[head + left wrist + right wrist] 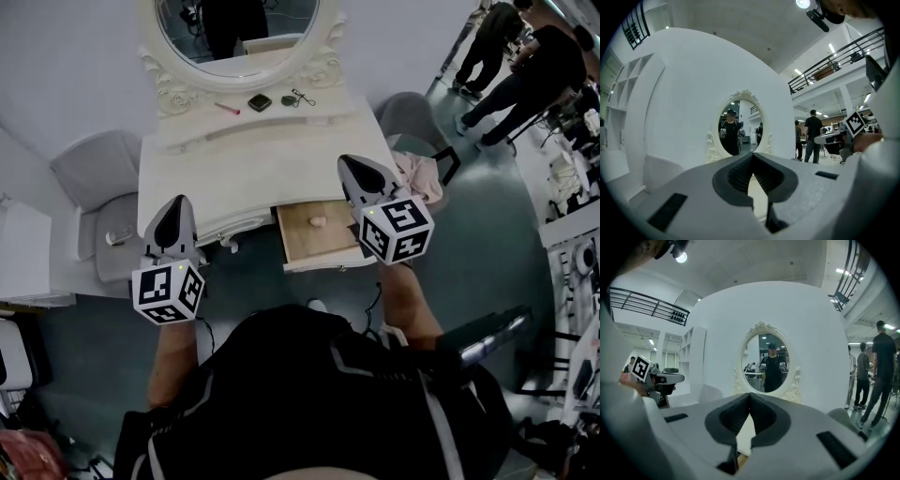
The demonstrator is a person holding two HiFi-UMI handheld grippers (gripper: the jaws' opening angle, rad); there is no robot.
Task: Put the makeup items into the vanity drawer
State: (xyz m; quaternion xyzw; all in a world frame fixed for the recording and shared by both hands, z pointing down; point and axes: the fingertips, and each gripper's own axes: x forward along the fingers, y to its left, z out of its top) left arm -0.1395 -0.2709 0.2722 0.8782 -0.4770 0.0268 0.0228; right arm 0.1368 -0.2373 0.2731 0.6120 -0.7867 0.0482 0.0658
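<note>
While the drawer [300, 244] juts open, the right tool [353, 167] hovers beside it.

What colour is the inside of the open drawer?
The drawer is light wooden tan inside; the head view shows it best.

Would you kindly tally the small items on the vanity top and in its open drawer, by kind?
Pink stick: 1
Black square compact: 1
Dark round piece: 1
Looped-handle tool: 1
Pale piece in the drawer: 1
Total: 5
</note>
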